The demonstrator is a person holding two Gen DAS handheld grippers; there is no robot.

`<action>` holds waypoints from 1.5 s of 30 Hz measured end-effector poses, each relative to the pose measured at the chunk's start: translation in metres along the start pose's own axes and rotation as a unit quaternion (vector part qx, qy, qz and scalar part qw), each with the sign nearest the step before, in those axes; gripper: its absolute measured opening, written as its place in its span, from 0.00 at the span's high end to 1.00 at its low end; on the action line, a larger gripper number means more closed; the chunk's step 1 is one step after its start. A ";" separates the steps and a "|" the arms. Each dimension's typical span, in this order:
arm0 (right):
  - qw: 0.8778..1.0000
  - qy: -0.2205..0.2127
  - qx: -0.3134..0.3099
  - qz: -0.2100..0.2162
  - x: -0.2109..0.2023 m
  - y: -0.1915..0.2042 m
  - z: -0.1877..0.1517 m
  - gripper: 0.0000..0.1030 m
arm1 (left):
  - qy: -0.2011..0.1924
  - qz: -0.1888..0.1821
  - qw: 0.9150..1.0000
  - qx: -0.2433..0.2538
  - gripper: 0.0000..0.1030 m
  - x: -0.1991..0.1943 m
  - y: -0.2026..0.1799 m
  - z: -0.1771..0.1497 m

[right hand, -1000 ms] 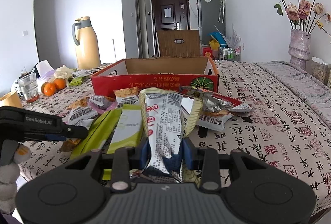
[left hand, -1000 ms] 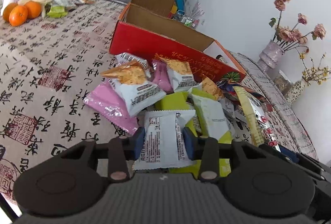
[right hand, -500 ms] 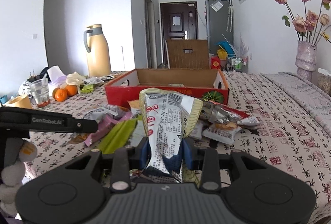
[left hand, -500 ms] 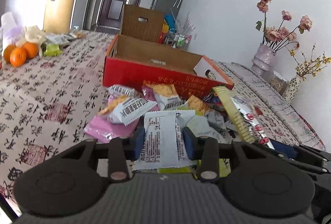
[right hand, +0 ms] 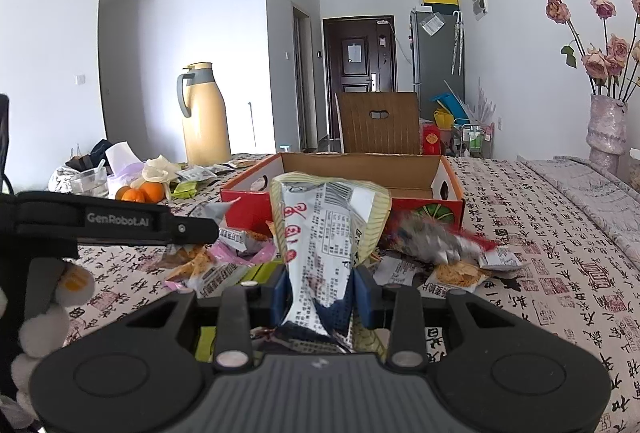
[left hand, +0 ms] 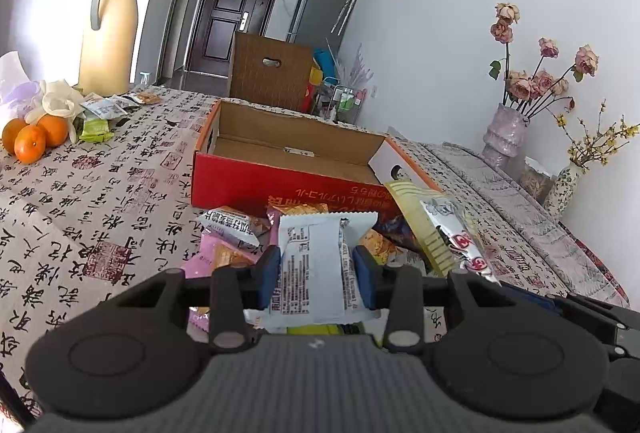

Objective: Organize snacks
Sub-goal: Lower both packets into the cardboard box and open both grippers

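My left gripper is shut on a white snack packet, held above a heap of snack packets on the patterned tablecloth. Behind the heap stands an open red cardboard box, its inside bare. My right gripper is shut on a long yellow-edged silver packet that stands upright between its pads. That same long packet shows at the right of the left wrist view. The left gripper's arm crosses the left side of the right wrist view. The red box lies straight ahead there.
Oranges, a tissue bundle and a few packets sit far left by a tall yellow thermos. A brown chair back stands behind the box. Flower vases line the right side. More packets lie loose right of the heap.
Both grippers have risen with their packets still clamped, and the views have tilted up, so the box's inside and the room behind now show. The heap sits lower in both views.
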State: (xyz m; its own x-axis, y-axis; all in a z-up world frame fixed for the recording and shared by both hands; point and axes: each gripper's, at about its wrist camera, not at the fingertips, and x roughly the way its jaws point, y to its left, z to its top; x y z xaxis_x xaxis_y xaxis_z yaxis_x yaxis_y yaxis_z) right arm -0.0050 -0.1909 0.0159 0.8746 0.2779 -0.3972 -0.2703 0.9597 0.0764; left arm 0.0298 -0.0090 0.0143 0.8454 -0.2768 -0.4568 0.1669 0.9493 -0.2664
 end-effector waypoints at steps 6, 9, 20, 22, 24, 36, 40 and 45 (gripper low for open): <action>1.000 0.000 0.001 -0.005 0.003 -0.002 0.003 0.67 | -0.002 0.003 1.000 -0.003 0.61 0.000 0.005 0.002; 1.000 -0.007 0.002 -0.011 0.007 -0.006 0.010 0.67 | -0.008 0.006 1.000 -0.002 0.61 0.002 0.005 0.007; 0.999 -0.034 0.011 -0.037 0.042 -0.033 0.059 0.67 | -0.031 0.032 0.999 0.011 0.61 0.026 0.005 0.053; 0.998 -0.038 0.008 -0.042 0.052 -0.039 0.072 0.67 | -0.036 0.037 0.999 0.015 0.61 0.032 0.004 0.066; 0.998 -0.039 0.007 -0.045 0.063 -0.046 0.084 0.67 | -0.042 0.045 0.998 0.022 0.61 0.039 0.002 0.080; 0.997 0.001 -0.007 -0.073 0.154 -0.071 0.146 0.67 | -0.036 0.088 0.994 0.052 0.61 0.106 -0.011 0.143; 0.996 0.036 -0.012 -0.084 0.191 -0.079 0.153 0.67 | -0.014 0.113 0.991 0.068 0.61 0.138 -0.015 0.152; 0.989 0.108 -0.012 -0.105 0.244 -0.090 0.148 0.66 | 0.030 0.150 0.985 0.074 0.61 0.181 -0.011 0.154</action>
State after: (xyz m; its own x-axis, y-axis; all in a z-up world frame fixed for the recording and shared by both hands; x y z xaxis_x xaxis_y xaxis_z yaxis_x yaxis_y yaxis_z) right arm 0.2926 -0.2034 0.0474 0.8072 0.0545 -0.5877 -0.1025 0.9935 -0.0487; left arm 0.2593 -0.0467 0.0648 0.8370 0.0151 -0.5470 -0.0097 0.9999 0.0129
